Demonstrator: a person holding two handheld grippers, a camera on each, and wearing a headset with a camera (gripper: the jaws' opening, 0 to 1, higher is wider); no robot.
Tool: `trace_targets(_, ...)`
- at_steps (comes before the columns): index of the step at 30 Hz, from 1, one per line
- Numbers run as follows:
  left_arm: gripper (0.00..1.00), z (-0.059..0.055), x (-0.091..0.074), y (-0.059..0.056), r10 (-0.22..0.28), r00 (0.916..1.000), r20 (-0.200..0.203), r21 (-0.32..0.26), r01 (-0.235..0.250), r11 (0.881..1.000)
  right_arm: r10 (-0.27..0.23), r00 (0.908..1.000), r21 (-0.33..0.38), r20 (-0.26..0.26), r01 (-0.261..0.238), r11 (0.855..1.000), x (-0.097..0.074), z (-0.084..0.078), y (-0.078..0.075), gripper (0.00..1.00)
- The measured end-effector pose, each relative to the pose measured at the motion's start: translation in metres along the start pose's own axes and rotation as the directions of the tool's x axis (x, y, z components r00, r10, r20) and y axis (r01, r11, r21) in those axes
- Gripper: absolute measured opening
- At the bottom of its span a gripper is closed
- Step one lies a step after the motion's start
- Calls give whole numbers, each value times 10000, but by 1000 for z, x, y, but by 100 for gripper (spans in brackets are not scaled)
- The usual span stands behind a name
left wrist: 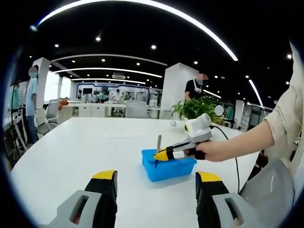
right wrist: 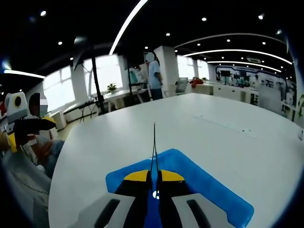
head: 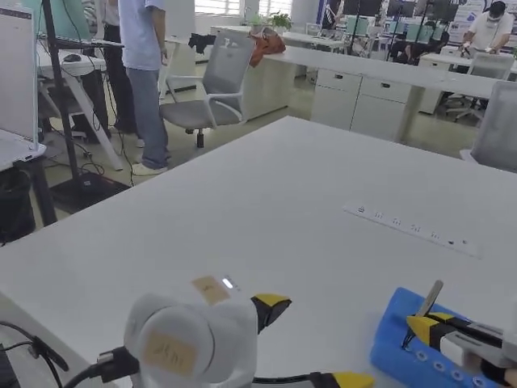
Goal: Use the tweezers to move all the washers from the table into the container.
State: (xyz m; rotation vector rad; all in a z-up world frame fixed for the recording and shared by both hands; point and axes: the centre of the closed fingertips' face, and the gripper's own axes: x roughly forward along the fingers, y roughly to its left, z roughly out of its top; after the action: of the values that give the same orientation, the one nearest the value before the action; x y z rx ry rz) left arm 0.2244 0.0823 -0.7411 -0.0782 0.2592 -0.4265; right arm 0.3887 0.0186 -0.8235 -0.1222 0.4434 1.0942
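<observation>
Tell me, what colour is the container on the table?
The container is bright blue, clearest in the left gripper view.

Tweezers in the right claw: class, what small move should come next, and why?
Probably tip the right claw downward. It is shut on the tweezers, whose tips point up above the blue box, with nothing seen between them.

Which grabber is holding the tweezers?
The right gripper, above the blue container: its jaws are shut on the tweezers. The left gripper has its jaws wide apart, holding nothing.
</observation>
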Motion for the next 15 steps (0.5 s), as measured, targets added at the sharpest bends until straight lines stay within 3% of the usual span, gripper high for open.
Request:
trace_targets(7, 62, -1, 2, -10, -817, 9965, -160, -636, 805, 9947, 178, 9996, -238, 237, -173, 9996, -2, 3, 1, 4)
trace_targets(10, 60, 3, 1, -10, -1067, 9943, 8, -1264, 1059, 9863, 368, 9959, -334, 827, -341, 9989, -11, 21, 11, 4)
trace_targets(15, 53, 9, -1, -8, -1193, 9928, 133, -1551, 1199, 9806, 803, 9854, -633, 1498, -715, 9954, -34, 45, 33, 4)
